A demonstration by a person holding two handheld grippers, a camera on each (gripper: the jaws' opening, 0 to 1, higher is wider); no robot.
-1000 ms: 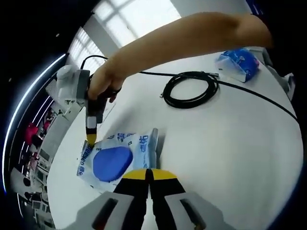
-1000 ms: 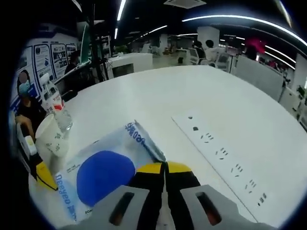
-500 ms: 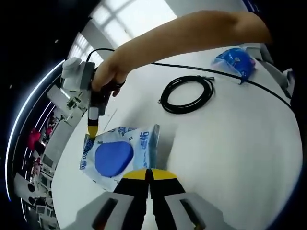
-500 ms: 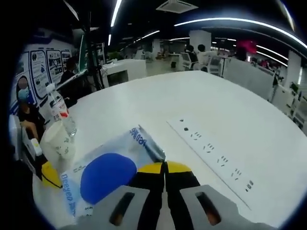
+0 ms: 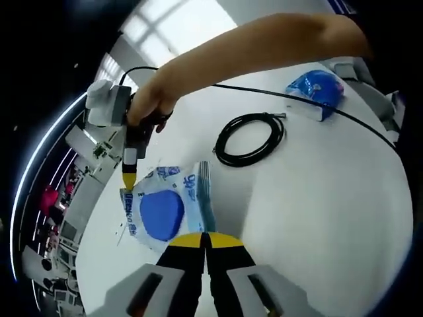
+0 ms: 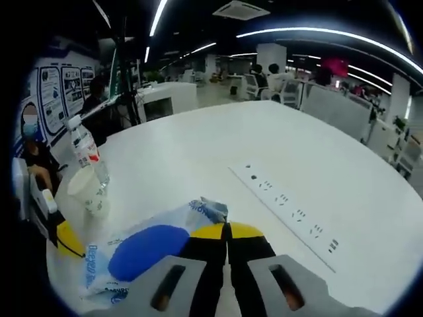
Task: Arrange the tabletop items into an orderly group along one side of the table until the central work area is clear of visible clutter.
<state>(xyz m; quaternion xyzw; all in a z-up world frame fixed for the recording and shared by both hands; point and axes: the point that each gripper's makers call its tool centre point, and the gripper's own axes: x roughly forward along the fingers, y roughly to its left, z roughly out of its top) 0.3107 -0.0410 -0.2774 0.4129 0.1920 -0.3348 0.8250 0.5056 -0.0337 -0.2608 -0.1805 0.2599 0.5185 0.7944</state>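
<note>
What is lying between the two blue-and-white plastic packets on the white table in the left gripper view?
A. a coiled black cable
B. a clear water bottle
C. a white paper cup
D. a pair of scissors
A: the coiled black cable lies on the white table between the near blue-and-white plastic packet, gripped at opposite edges by both grippers, and the far blue-and-white packet.

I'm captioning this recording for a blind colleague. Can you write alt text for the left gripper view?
Two grippers, the left gripper and the right gripper, pinch opposite edges of a blue-and-white packet over a white table. Beyond it lie a coiled black cable and a second blue packet near the far edge.
</note>
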